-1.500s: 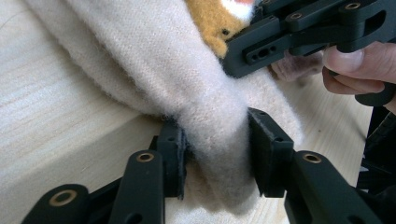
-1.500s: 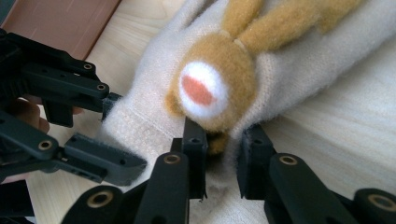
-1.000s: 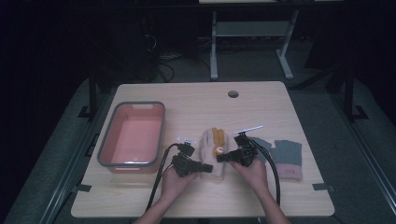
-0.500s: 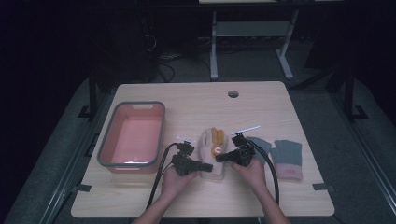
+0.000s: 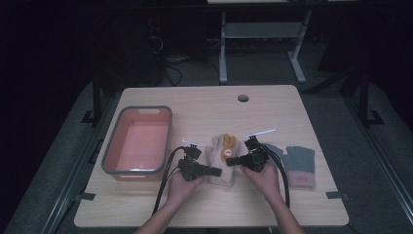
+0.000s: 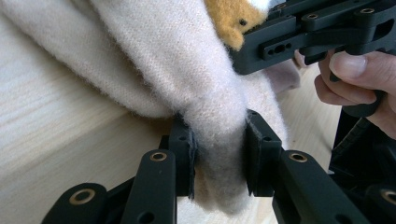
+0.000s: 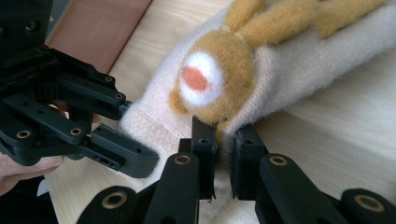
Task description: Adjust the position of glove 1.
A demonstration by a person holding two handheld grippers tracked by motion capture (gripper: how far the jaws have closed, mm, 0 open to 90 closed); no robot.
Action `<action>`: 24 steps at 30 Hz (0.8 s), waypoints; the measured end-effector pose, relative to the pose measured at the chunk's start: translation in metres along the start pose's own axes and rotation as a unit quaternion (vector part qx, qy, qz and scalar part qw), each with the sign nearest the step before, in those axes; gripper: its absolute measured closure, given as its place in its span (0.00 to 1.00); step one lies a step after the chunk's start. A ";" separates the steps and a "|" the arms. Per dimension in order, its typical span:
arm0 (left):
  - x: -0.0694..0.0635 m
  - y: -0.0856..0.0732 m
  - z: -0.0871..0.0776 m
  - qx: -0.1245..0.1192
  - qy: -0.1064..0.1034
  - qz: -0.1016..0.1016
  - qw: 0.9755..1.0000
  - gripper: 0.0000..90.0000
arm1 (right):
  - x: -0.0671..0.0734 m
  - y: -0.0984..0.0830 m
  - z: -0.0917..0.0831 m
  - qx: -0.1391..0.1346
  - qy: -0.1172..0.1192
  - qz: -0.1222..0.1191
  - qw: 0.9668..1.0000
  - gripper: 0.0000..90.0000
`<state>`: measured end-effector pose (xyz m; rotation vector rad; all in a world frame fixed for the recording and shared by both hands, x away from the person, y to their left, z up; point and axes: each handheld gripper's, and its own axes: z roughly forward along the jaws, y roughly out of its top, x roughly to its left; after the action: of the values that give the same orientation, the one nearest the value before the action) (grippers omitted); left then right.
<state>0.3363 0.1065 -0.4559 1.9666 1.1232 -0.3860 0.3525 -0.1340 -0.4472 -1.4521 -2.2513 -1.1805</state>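
On the wooden table [image 5: 204,105], with the pink tub [image 5: 139,141] at 9 o'clock of the work and a grey-green glove [image 5: 298,165] at 3 o'clock, you now have the cream glove [image 5: 223,163] pinched from both sides near the table's front middle. A second ago your right gripper [image 5: 233,161] stood beside the glove with its jaws apart; since then they have just been closing, and they are now clenched on a fold of cream knit just under the orange patch [image 7: 212,77]. Your left gripper [image 5: 218,171] has tightened only slightly and grips the glove's near edge. That likely means the glove is secured for a lift, probably toward the tub.

From above, both grippers meet over the glove, yet the bite itself is too small to read. The left gripper view settles it: knit is bunched thick between the two pads [image 6: 184,154], with your other hand [image 6: 357,79] at 2 o'clock. The right gripper view adds the orange patch's white-and-red spot, the yellow fingers [image 7: 280,18] and the tub's wall at 11 o'clock.
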 end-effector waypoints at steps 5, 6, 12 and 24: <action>-0.004 0.006 -0.006 -0.004 -0.004 0.004 1.000 0.76 | 0.004 0.004 -0.007 -0.005 0.001 -0.001 1.000 0.91; -0.004 0.006 -0.006 -0.004 -0.004 0.004 1.000 0.76 | 0.004 0.004 -0.007 -0.005 0.001 -0.001 1.000 0.91; -0.008 0.013 -0.017 -0.008 -0.005 0.010 1.000 0.76 | 0.012 0.012 -0.012 -0.012 0.002 -0.007 1.000 0.91; -0.015 0.027 -0.040 -0.022 -0.007 0.030 0.999 0.76 | 0.030 0.030 -0.025 -0.023 0.006 -0.013 1.000 0.91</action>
<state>0.3449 0.1218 -0.4087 1.9520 1.0514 -0.3410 0.3568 -0.1265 -0.3988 -1.4317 -2.2552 -1.2534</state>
